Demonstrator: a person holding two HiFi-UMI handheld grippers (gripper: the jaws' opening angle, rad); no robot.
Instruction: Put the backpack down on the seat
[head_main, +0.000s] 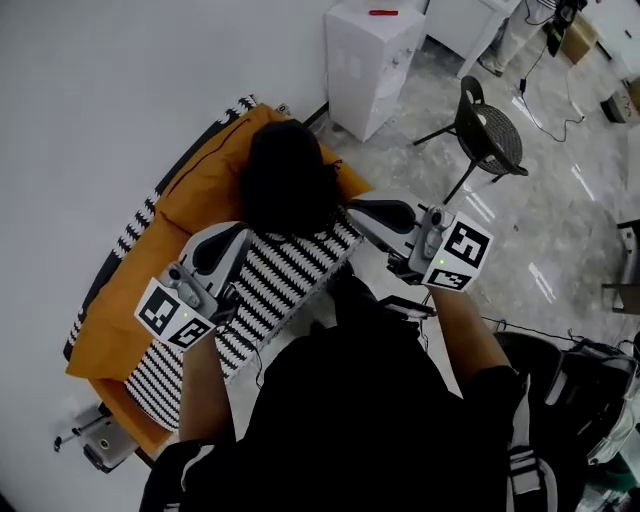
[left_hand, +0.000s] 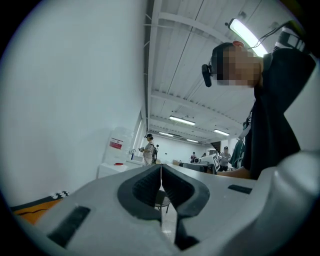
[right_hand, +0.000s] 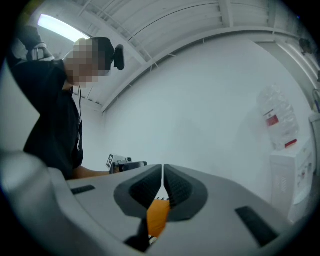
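The black backpack (head_main: 286, 178) rests on the orange seat (head_main: 205, 190), against the white wall. In front of it lies a black-and-white striped cushion (head_main: 290, 275). My left gripper (head_main: 238, 238) hovers over the cushion's left side, just short of the backpack, jaws shut and empty. My right gripper (head_main: 352, 210) is by the backpack's right side, also shut with nothing in it. In the left gripper view the pads (left_hand: 150, 186) meet with nothing between them. The right gripper view shows closed pads (right_hand: 176, 186) with a strip of the orange seat (right_hand: 158, 216) beyond them.
A white cabinet (head_main: 370, 60) stands beyond the seat's right end; it carries a water bottle (right_hand: 272, 115). A black mesh chair (head_main: 490, 135) stands on the marble floor to the right. Dark gear (head_main: 580, 390) lies at the lower right. People stand far off in the room (left_hand: 148, 149).
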